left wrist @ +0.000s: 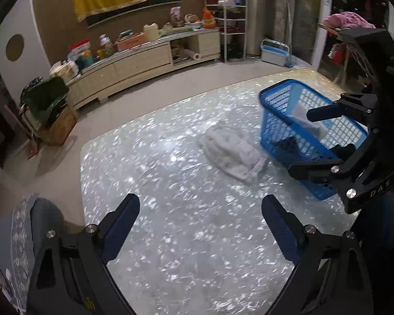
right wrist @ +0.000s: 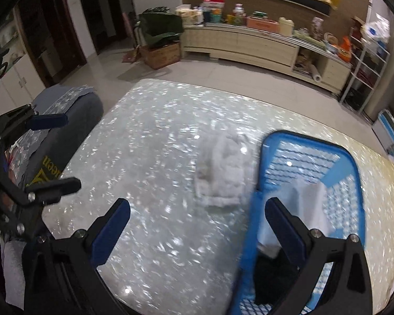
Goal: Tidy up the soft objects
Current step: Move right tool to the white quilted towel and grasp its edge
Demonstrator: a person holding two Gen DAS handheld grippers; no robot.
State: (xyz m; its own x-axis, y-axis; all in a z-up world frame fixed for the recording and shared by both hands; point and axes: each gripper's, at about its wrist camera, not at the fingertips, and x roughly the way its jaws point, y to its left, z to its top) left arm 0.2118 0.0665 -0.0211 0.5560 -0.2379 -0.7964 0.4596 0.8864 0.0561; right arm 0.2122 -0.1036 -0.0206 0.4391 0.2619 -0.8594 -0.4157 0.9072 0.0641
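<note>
- The letters "DAS" stand in pale print on the black frame of the right gripper [left wrist: 328, 141], seen in the left wrist view.
- Yellow letters "een", partly hidden, stand on a dark grey cloth [right wrist: 55, 152] beside the table, above a yellow triangle sign.

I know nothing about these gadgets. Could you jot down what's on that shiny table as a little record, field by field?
Surface: glittery table
Container: blue basket, on the table's right side
In the basket: a white cloth and something dark
Outside it: folded white towel, lying beside the basket
Left gripper: open, empty
Right gripper: open, empty, above the basket's edge
</note>
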